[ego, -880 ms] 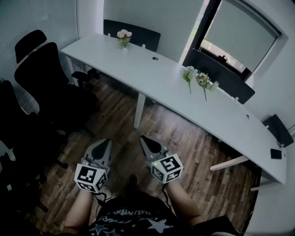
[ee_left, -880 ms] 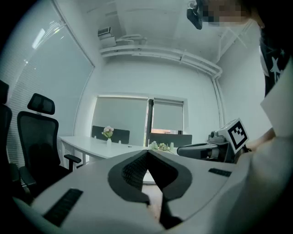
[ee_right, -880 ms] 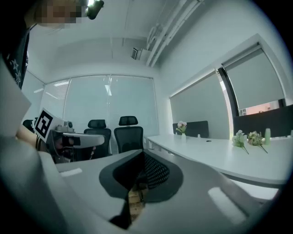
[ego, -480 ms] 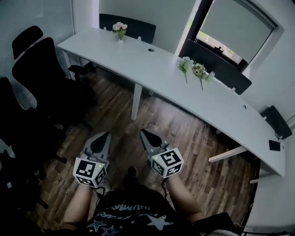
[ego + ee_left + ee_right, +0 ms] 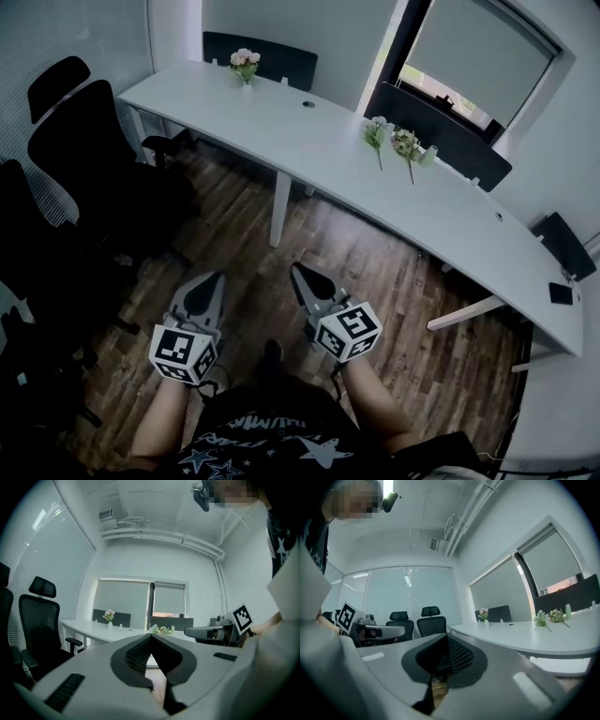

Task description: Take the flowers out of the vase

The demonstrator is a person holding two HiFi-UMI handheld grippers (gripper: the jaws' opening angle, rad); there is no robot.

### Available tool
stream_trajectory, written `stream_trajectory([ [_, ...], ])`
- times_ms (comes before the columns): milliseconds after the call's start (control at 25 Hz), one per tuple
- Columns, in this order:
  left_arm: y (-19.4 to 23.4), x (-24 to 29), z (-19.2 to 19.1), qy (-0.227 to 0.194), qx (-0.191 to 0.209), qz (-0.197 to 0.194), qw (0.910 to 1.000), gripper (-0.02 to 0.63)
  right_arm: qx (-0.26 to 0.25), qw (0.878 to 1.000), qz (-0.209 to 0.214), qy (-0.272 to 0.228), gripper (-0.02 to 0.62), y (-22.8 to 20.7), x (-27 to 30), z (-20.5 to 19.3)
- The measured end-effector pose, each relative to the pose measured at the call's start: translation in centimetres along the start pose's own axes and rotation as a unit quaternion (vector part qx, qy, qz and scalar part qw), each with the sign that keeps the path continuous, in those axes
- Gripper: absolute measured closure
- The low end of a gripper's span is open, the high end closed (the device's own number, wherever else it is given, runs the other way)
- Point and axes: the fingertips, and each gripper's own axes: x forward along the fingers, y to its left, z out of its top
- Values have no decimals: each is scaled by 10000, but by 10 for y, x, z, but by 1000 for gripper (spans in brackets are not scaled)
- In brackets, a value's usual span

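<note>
A small white vase with pink flowers stands at the far left end of the long white table. Loose flowers lie on the table farther right, beside a small pale vase. My left gripper and right gripper are held level over the wooden floor, well short of the table, both shut and empty. The left gripper view shows the vase with pink flowers and the loose flowers far off. In the right gripper view the pink flowers and loose flowers are distant too.
Black office chairs stand at the left. Dark chairs line the table's far side below a window with a blind. A dark phone-like object lies at the table's right end. Table legs rise from the floor.
The view has shifted slightly, with the table a little farther and higher in the picture. Both grippers stay shut, close together in front of the person.
</note>
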Motion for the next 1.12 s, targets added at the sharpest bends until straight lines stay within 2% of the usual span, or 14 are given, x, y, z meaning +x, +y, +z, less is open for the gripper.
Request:
stream_trajectory([
  [240,20,-22,-5,1,119,217,9997,598,-91,9997,-151,155,592,9,-1,-12],
  [640,33,-18,-5,-1,124,168,9998,598,-169,9988,-373,284,592,0,2,-18],
  [880,66,12,-5,77,263,473,9985,598,-74,9992,-330,207,592,-32,47,-11],
  [1120,101,57,2,75,199,721,9972,598,-7,9997,-156,181,592,-73,108,1],
])
